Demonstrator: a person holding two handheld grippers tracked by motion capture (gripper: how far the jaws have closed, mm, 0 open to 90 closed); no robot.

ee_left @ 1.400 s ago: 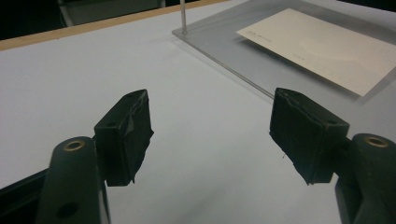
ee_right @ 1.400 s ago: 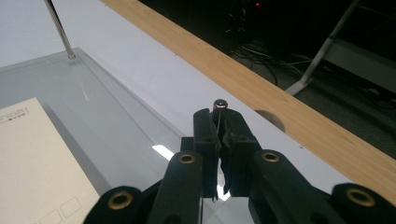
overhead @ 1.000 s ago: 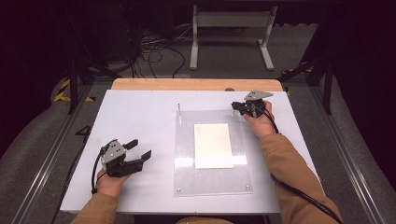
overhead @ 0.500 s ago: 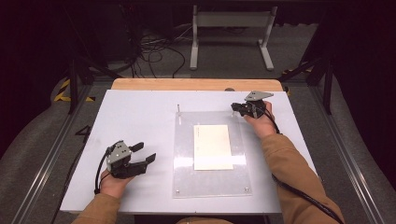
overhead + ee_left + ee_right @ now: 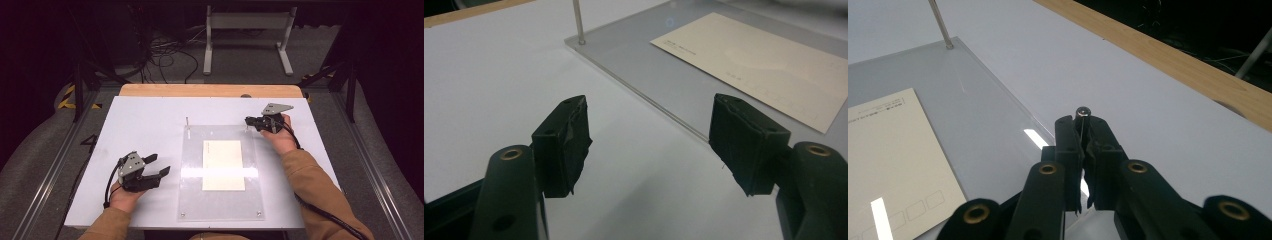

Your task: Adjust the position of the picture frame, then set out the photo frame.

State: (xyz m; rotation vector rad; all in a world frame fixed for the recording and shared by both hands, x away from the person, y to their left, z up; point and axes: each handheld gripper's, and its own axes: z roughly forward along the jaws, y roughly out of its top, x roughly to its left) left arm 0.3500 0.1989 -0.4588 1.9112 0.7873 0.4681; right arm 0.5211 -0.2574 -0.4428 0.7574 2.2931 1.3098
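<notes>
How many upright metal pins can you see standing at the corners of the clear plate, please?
2: one pin at the clear plate's far left corner, standing free, and one pin at its far right corner, gripped by the right gripper. The near corners show only small screws.

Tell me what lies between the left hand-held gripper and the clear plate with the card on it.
Nothing: in the high view, bare white table separates the left hand-held gripper from the clear plate.

Lab/test bay: white worktable [image 5: 150,125] w/ wood edge, floor rails [image 5: 47,175], loose cables [image 5: 165,55], metal stand [image 5: 247,22], dark surrounds.
</notes>
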